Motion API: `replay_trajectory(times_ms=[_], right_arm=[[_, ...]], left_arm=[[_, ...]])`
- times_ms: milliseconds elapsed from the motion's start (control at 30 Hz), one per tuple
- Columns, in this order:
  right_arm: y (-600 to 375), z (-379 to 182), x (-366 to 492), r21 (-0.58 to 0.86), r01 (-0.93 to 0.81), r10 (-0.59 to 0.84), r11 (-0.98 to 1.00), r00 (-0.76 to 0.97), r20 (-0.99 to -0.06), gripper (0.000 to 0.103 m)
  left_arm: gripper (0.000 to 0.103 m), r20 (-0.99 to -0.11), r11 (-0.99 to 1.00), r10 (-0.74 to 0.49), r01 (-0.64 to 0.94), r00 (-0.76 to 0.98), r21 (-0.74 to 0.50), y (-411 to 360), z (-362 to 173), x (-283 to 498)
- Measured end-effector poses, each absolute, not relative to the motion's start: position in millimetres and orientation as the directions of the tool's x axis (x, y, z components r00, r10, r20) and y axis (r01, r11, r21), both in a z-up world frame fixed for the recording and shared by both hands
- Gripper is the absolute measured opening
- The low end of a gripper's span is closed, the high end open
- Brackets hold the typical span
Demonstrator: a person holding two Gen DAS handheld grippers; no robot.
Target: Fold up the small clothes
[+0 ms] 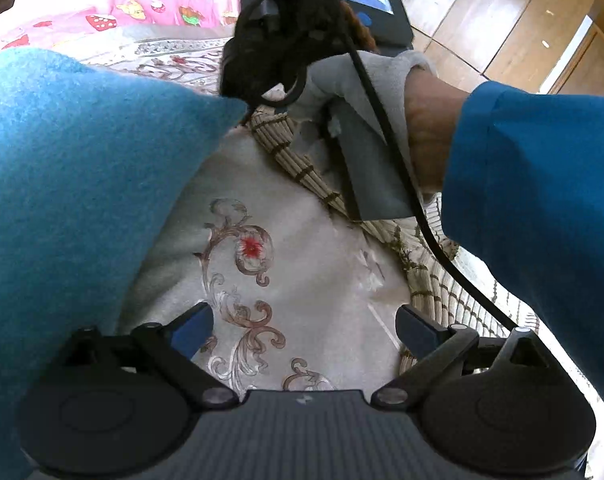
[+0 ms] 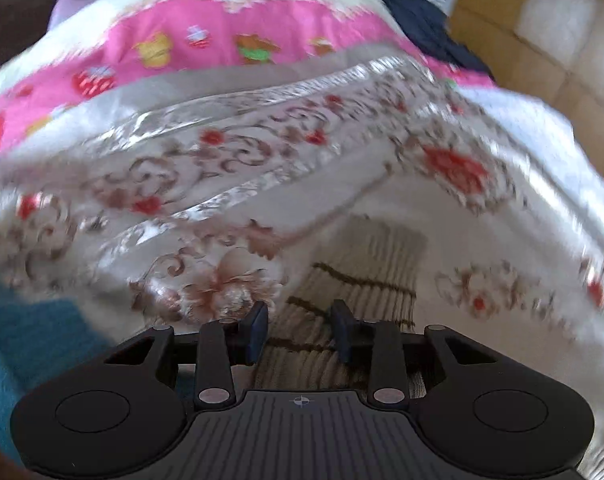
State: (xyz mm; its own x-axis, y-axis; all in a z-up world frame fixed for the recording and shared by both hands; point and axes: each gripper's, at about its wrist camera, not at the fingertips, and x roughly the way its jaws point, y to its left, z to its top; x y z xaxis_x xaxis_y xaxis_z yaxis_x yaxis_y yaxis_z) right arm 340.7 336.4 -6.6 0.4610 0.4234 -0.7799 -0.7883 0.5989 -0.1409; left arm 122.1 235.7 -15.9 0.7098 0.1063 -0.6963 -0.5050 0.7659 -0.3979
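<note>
A beige garment with thin brown stripes [image 1: 286, 148] lies partly on a white cloth embroidered with brown scrolls and red flowers [image 1: 302, 260]. My left gripper [image 1: 305, 320] is open just above that cloth with nothing between its fingers. A gloved hand [image 1: 341, 80] holds the other tool over the striped garment; its fingertips are hidden there. In the blurred right wrist view my right gripper [image 2: 300, 320] is low over the striped garment [image 2: 357, 280]. Its jaws stand narrowly apart with the fabric in the gap, and no pinch shows.
A fuzzy blue sleeve [image 1: 62, 180] fills the left side and another blue sleeve [image 1: 541, 200] the right. A black cable [image 1: 401, 180] trails across the striped garment. A pink printed cloth [image 2: 222, 40] lies farther back, beside dark fabric [image 2: 421, 20] and wooden floor [image 2: 541, 20].
</note>
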Motion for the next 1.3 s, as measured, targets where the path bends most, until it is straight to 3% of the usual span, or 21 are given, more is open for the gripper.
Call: replay_trajectory(times_ms=[233,400,567,767,933,1133,1300], right_arm=[[260.5,51.0,352.7,0.091,-0.713,0.557,0.695,0.454,-0.696,0.007],[148.0,101.2,342.6,0.36,-0.609,0.694,0.707,0.5,-0.518,0.007],[9.5,103.5,311.2,0.482,-0.451,0.645,0.751,0.655,-0.393,0.007],[-81.2,5.4,314.2,0.465,-0.139,0.431,0.874,0.663,-0.612,0.014],[-117.0,-19.0,308.4,0.621,-0.032,0.484,0.784,0.658,-0.577,0.016],[-118.1,-13.8,324.3,0.653,-0.047,0.494,0.756,0.694,-0.523,0.023],[-108.0,-24.0,346.0,0.631,0.016,0.451,0.776,0.685,-0.572,0.027]], left_arm=[[0.103,-0.69,0.785,0.119,-0.493,0.714,-0.375,228.4,-17.0,122.6],[0.103,-0.675,0.818,0.107,-0.45,0.73,-0.358,218.3,-16.7,126.4],[0.103,-0.662,0.856,0.089,-0.397,0.744,-0.331,199.4,-16.8,128.5],[0.103,-0.676,0.909,0.08,-0.331,0.733,-0.252,171.0,-20.7,137.9],[0.103,-0.682,0.945,0.11,-0.288,0.723,-0.153,150.7,-24.0,143.0],[0.103,-0.678,0.954,0.115,-0.271,0.726,-0.129,144.8,-25.5,144.9],[0.103,-0.678,0.954,0.11,-0.268,0.727,-0.133,144.5,-26.6,144.6]])
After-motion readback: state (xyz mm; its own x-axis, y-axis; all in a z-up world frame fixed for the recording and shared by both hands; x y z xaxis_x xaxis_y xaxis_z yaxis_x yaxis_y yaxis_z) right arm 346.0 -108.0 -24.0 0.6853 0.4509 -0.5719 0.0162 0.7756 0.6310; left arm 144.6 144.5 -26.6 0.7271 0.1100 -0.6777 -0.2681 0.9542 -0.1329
